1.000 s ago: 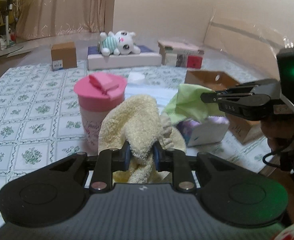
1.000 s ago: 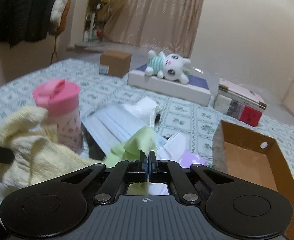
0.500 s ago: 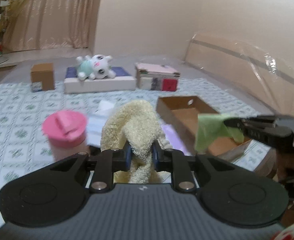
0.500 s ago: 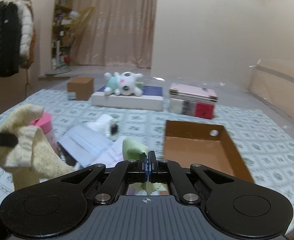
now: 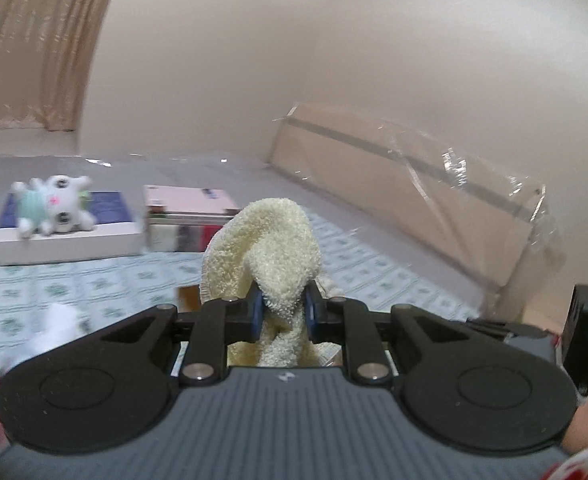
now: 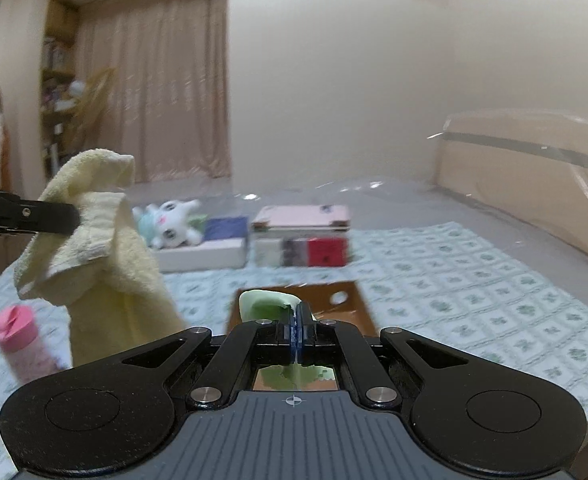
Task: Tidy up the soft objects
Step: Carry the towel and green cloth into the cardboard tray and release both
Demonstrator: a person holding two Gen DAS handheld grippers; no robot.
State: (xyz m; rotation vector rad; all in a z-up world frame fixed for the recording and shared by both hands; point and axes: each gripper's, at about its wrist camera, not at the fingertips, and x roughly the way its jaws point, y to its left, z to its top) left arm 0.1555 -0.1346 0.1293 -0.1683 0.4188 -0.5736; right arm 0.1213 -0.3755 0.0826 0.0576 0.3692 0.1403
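A pale yellow terry towel (image 5: 271, 256) bulges up between the blue pads of my left gripper (image 5: 281, 312), which is shut on it. In the right wrist view the same yellow towel (image 6: 105, 248) hangs in the air at the left from the left gripper (image 6: 69, 216). My right gripper (image 6: 297, 320) is shut on a thin light green cloth (image 6: 263, 304), held above an open brown cardboard box (image 6: 354, 300). A white plush toy (image 6: 171, 224) lies on a flat white box at the back.
A pink-lidded cup (image 6: 17, 340) stands at the left on the green-patterned cover (image 6: 454, 272). A stack of books (image 6: 302, 236) sits beside the plush toy. A plastic-wrapped board (image 5: 414, 196) leans along the right wall. A white crumpled item (image 5: 55, 324) lies low left.
Both grippers have risen and swung to the right with their cloths. The cup and the pile of items have dropped to the lower left; the cardboard box now lies under the right gripper.
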